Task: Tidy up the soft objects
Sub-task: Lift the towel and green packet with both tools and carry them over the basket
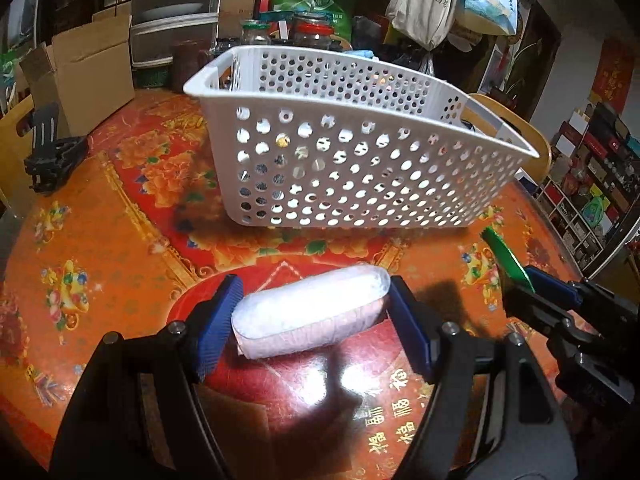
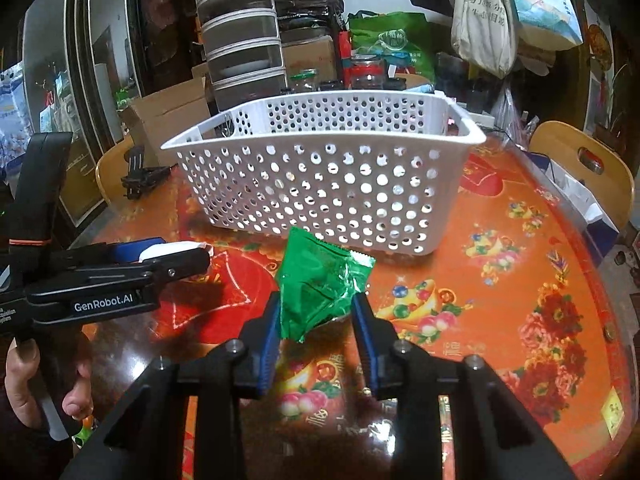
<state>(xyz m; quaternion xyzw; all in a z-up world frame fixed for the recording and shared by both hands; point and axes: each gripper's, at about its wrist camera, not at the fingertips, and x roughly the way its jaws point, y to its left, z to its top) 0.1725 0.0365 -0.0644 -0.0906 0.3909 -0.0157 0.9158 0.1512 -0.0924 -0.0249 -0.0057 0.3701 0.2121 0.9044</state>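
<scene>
Your left hand-held gripper (image 1: 312,316) clamps the white pouch (image 1: 310,312), your right hand-held gripper (image 2: 316,312) pinches the green packet (image 2: 320,284), both before the basket (image 2: 320,184), ready to drop in.

1. White basket (image 1: 352,168): contents only glimpsed through wall holes, unidentifiable.
2. Green packet (image 1: 508,258): mostly hidden behind right gripper (image 1: 520,280) in left view.
3. Person's hand (image 2: 28,384): cut off by frame edge.

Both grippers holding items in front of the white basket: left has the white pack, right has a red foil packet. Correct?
Not quite: the foil packet in the right gripper is green, not red, as the right wrist view shows. The rest holds: the left gripper clamps the white pack, both in front of the white basket.
</scene>
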